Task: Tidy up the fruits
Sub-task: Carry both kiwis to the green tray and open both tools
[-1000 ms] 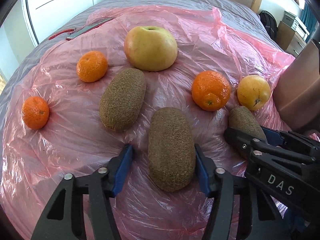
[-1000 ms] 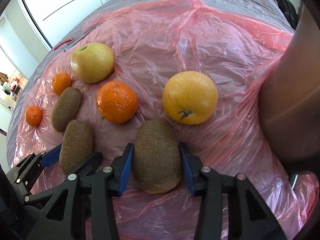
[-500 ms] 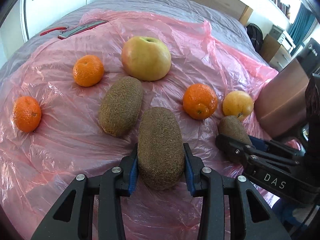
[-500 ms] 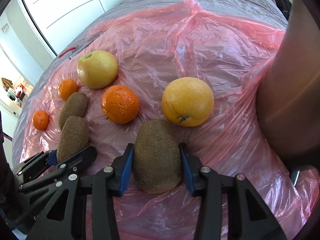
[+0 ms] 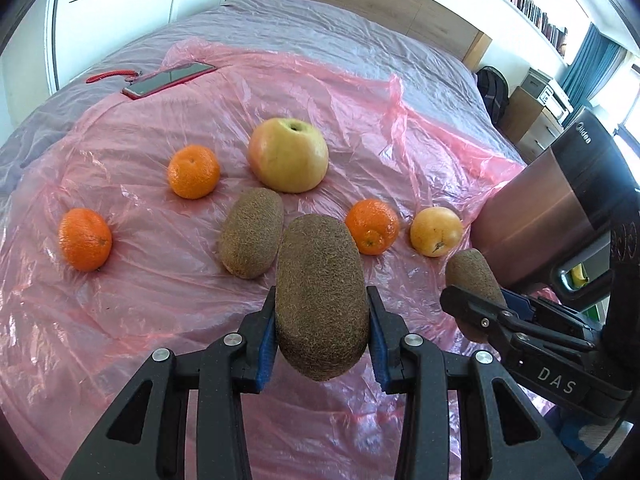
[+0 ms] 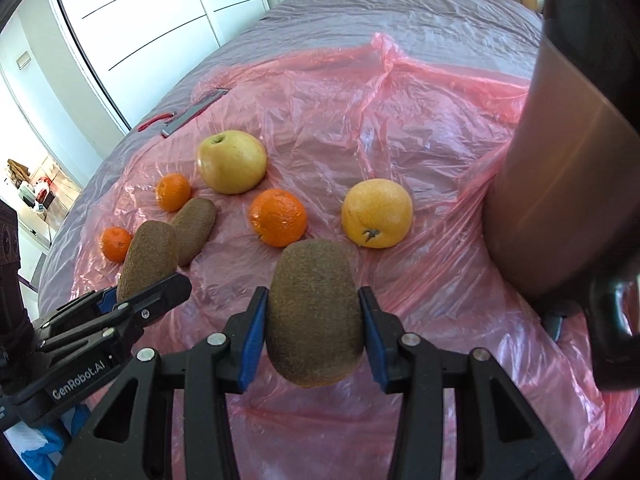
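Observation:
My left gripper [image 5: 321, 330] is shut on a brown kiwi [image 5: 321, 300] and holds it above the pink plastic sheet [image 5: 140, 312]. My right gripper [image 6: 314, 330] is shut on another kiwi [image 6: 315, 308], also lifted; it shows in the left wrist view [image 5: 472, 276]. A third kiwi [image 5: 252, 238] lies on the sheet. Beyond it are an apple [image 5: 288, 155], three mandarins [image 5: 85, 239] [image 5: 194, 171] [image 5: 373, 227] and a yellow orange [image 5: 437, 231].
A tall copper-and-black appliance [image 5: 560, 208] stands at the right edge of the sheet. A red phone [image 5: 168, 79] and a red cord [image 5: 108, 77] lie on the grey bed cover at the far left. A wooden headboard is at the back.
My left gripper closed on its kiwi. Both grippers then rose, lifting their kiwis off the sheet.

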A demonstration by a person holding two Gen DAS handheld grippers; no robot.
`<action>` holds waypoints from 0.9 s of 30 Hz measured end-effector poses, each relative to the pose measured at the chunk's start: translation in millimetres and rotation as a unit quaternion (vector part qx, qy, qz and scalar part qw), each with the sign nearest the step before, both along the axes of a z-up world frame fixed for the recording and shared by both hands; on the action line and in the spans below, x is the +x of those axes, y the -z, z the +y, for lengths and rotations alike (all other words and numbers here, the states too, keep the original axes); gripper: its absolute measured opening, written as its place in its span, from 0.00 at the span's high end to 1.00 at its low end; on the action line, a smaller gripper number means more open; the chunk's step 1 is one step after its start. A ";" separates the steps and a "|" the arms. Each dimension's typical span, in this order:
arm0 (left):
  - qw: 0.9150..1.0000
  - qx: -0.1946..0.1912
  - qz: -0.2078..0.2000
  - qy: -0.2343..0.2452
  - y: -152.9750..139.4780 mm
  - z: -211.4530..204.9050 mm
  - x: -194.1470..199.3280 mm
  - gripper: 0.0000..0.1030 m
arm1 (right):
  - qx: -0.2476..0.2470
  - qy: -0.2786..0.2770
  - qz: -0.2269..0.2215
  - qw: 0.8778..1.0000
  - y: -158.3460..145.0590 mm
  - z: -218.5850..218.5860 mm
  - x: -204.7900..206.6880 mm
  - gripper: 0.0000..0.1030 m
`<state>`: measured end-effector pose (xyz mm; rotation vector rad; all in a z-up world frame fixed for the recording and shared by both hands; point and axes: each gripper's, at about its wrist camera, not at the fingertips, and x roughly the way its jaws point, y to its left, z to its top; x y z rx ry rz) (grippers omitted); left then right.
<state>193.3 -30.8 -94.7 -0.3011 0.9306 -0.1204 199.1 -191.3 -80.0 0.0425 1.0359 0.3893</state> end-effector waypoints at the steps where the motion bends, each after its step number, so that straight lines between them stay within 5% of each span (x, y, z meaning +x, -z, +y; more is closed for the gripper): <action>1: 1.000 0.001 -0.002 0.000 -4.2 1.5 -4.0 0.67 | 0.001 0.000 -0.001 1.000 -3.8 -0.2 -3.9 0.63; 14: 0.999 0.007 -0.020 0.033 -45.4 -9.4 -67.8 0.67 | 0.016 0.017 -0.012 1.000 -43.0 -31.6 -77.2 0.63; 27: 0.990 0.002 -0.037 0.139 -89.4 -105.9 -115.0 0.67 | 0.024 0.089 -0.045 0.995 -77.6 -125.4 -140.4 0.63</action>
